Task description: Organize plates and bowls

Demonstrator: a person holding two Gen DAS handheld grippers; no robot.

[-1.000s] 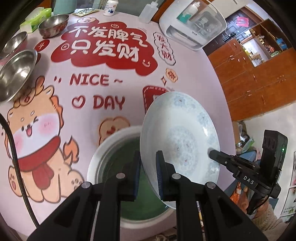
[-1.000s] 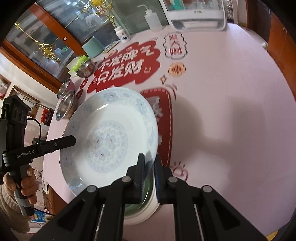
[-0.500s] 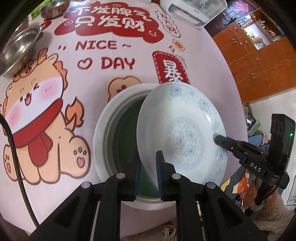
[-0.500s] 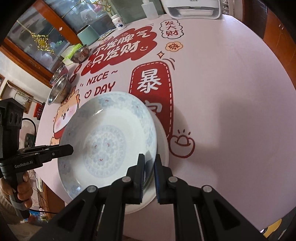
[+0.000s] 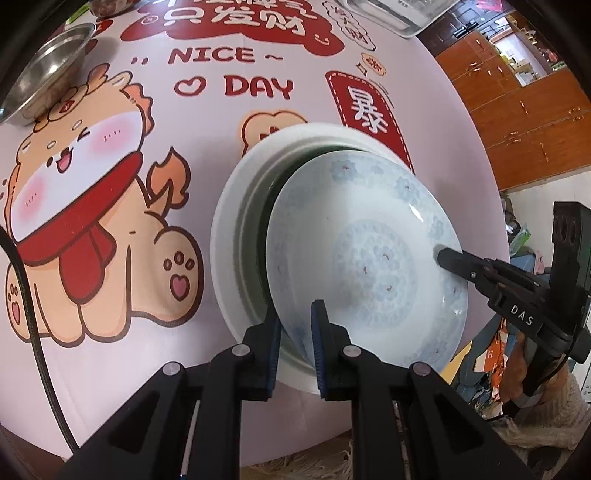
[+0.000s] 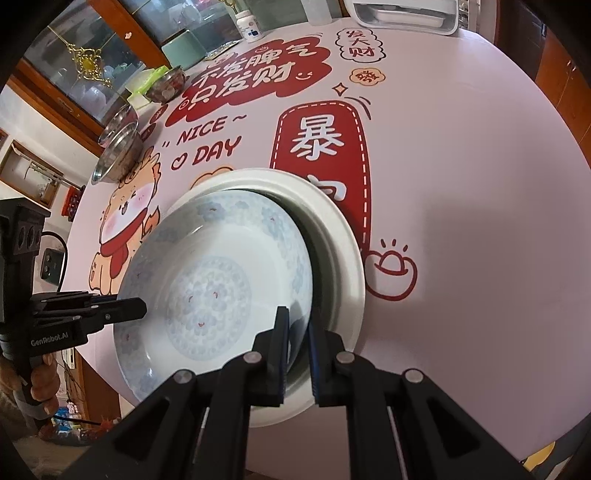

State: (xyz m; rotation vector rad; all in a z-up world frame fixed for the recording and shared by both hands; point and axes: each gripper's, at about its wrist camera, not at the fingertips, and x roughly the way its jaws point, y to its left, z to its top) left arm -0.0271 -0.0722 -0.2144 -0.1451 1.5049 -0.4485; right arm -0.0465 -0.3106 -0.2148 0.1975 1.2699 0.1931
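Observation:
A white plate with a pale blue flower pattern (image 5: 373, 258) is held by both grippers. My left gripper (image 5: 296, 325) is shut on its near rim. My right gripper (image 6: 297, 328) is shut on the opposite rim and shows as a black finger (image 5: 458, 260) in the left wrist view. The patterned plate (image 6: 214, 280) is tilted and rests low inside a larger white plate with a dark green centre (image 5: 236, 225), (image 6: 343, 243) near the table's front edge.
Steel bowls (image 5: 40, 74), (image 6: 118, 155) stand at the far left of the pink printed tablecloth (image 6: 461, 184). Another steel bowl (image 6: 166, 83), a white bottle (image 6: 249, 24) and a white appliance (image 6: 402, 14) sit along the back. The table edge runs just below the plates.
Both grippers lowered the patterned plate down into the larger white plate; it was held tilted above it before. Both cameras now sit closer to the table.

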